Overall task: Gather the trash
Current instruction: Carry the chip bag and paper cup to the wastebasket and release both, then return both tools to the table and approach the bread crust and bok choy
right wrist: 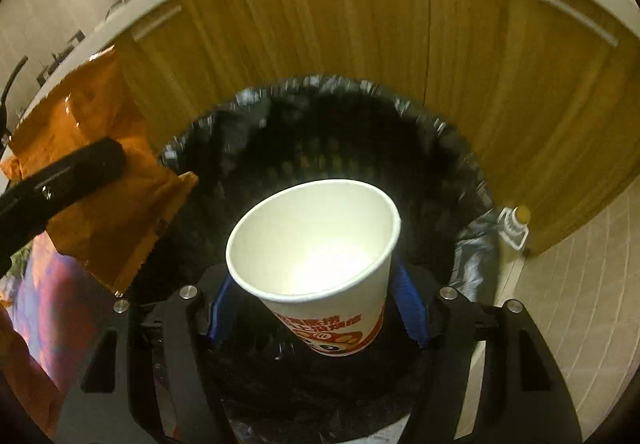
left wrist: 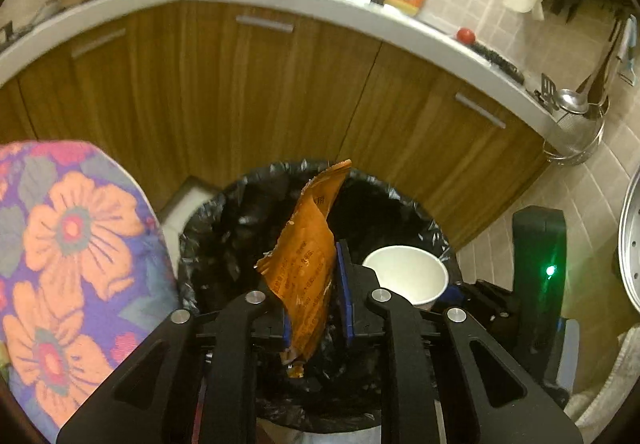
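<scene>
Your left tongs point(left wrist: 313, 294) pinch the orange wrapper point(left wrist: 305, 244), its long axis upright, over the black-lined bin point(left wrist: 208, 244); your right tongs point(right wrist: 316, 308) clasp the paper cup point(right wrist: 320, 256), apparently directly above the bin's mouth; both need only release.

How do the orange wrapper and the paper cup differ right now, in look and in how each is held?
The orange wrapper is flat, crumpled and torn; the paper cup is rigid, round and white inside. The wrapper stands on edge in the left gripper; the cup sits tilted, mouth toward the camera, in the right gripper. The left jaws are narrow, the right jaws wide. Both hang over the black-lined bin.
</scene>
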A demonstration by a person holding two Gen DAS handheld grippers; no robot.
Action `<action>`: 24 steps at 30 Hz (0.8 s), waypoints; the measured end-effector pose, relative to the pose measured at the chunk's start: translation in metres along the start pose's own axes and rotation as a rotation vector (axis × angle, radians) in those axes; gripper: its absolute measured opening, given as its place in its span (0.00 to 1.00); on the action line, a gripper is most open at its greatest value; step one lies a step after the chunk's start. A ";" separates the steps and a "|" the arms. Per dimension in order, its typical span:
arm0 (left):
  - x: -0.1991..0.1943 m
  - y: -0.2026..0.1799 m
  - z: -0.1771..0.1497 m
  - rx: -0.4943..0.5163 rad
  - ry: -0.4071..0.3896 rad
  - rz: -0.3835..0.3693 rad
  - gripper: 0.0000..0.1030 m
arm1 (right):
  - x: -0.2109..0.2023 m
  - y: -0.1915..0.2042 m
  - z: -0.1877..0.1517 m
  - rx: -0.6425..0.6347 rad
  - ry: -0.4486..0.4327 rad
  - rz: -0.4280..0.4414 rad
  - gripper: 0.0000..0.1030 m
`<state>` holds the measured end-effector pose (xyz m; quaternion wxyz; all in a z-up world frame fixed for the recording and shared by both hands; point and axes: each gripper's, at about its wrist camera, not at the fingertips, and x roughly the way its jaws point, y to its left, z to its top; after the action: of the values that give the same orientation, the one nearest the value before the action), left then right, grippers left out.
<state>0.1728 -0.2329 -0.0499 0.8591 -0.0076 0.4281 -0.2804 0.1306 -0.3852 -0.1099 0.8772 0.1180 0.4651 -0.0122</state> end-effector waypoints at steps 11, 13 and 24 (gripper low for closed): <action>-0.020 0.007 0.002 -0.014 -0.044 -0.005 0.43 | -0.018 -0.010 0.001 0.037 -0.016 0.036 0.70; -0.031 0.006 0.002 -0.011 -0.063 -0.004 0.45 | -0.030 -0.007 -0.002 0.033 -0.036 0.045 0.70; -0.112 0.027 -0.013 -0.044 -0.186 0.004 0.48 | -0.084 0.048 -0.004 -0.061 -0.179 0.091 0.70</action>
<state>0.1230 -0.1522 0.0172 0.8954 -0.0516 0.3525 -0.2673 0.0856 -0.3448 -0.0336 0.9181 0.1106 0.3792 0.0314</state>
